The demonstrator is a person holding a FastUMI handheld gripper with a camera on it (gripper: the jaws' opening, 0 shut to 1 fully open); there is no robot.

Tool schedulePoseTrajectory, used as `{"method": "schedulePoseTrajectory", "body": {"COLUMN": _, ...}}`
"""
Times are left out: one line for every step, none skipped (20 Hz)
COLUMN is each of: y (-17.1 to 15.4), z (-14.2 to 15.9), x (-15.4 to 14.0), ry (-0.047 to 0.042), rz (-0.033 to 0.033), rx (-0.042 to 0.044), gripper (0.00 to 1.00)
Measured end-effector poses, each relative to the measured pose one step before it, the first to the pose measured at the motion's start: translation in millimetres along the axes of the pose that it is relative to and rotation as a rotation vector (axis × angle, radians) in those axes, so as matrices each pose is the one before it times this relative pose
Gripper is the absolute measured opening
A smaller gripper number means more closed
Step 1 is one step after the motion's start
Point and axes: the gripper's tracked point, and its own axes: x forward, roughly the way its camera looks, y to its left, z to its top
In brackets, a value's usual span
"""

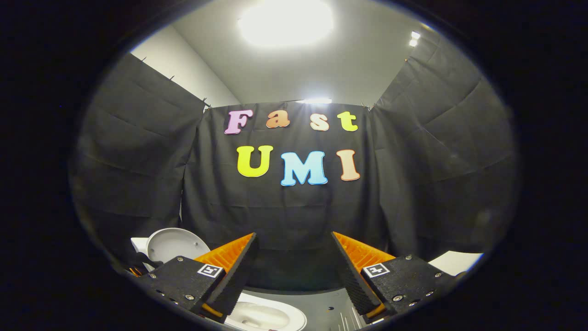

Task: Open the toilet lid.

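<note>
The two-finger gripper [294,243] is pointing up and forward at the black cloth wall [285,216] of the booth, its fingers [234,264] standing wide apart with nothing between them. No part of either finger is touching anything.

The white plastic toilet lid [172,243] is standing raised, beyond and to the left of the left finger, its rounded inner face turned toward the camera; the finger's black mount is covering its lower edge. It is leaning close to the cloth wall behind it, though whether it is touching the cloth cannot be told at this angle. A small white block [138,245], possibly part of the tank, is peeking out at the lid's left side.

Below the fingers, between their bases, the white oval toilet bowl with its seat [271,317] is lying open, with the pale hollow of the bowl showing inside the rim. It is sitting on a grey floor [328,305], which is running back to the foot of the cloth.

Beyond the right finger, a flat white surface [455,262] is showing low against the cloth wall. A bright ceiling light [285,20] is glaring overhead.
</note>
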Motion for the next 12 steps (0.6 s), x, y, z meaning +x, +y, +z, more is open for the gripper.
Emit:
{"method": "schedulePoseTrajectory", "body": {"y": -5.40, "z": -0.28, "x": -0.18, "ry": 0.00339, "rz": -0.01455, "rx": -0.00356, "gripper": 0.95}}
{"method": "schedulePoseTrajectory", "body": {"y": -2.66, "z": -1.11, "x": 1.36, "ry": 0.00108, "rz": -0.00882, "rx": -0.00580, "gripper": 0.95}}
{"method": "schedulePoseTrajectory", "body": {"y": 0.09, "z": 0.26, "x": -0.46, "ry": -0.00007, "rz": -0.00273, "rx": -0.00345, "gripper": 0.95}}
{"method": "schedulePoseTrajectory", "body": {"y": -0.63, "z": -0.52, "x": 0.76, "ry": -0.00089, "rz": -0.00062, "rx": -0.00157, "gripper": 0.95}}
{"method": "schedulePoseTrajectory", "body": {"y": -1.51, "z": -1.59, "x": 1.13, "ry": 0.00184, "rz": -0.00359, "rx": 0.00207, "gripper": 0.95}}
{"method": "schedulePoseTrajectory", "body": {"y": 0.98, "z": -1.32, "x": 0.24, "ry": 0.00186, "rz": 0.00320, "rx": 0.00123, "gripper": 0.95}}
{"method": "schedulePoseTrajectory", "body": {"y": 1.26, "z": -2.01, "x": 0.08, "ry": 0.00570, "rz": 0.00398, "rx": -0.00164, "gripper": 0.95}}
{"method": "schedulePoseTrajectory", "body": {"y": -0.14, "z": -3.87, "x": -0.44, "ry": 0.00489, "rz": 0.00209, "rx": -0.00480, "gripper": 0.95}}
{"method": "schedulePoseTrajectory", "body": {"y": -0.49, "z": -2.15, "x": -0.09, "ry": 0.00517, "rz": -0.00165, "rx": -0.00344, "gripper": 0.95}}
{"method": "schedulePoseTrajectory", "body": {"y": 0.52, "z": -2.34, "x": -0.14, "ry": 0.00220, "rz": 0.00261, "rx": 0.00082, "gripper": 0.95}}
{"method": "schedulePoseTrajectory", "body": {"y": 1.66, "z": -2.56, "x": -1.46, "ry": 0.00719, "rz": 0.00667, "rx": 0.00642, "gripper": 0.95}}
{"method": "schedulePoseTrajectory", "body": {"y": 3.57, "z": -2.34, "x": -2.30, "ry": 0.01062, "rz": 0.00919, "rx": 0.00667, "gripper": 0.95}}
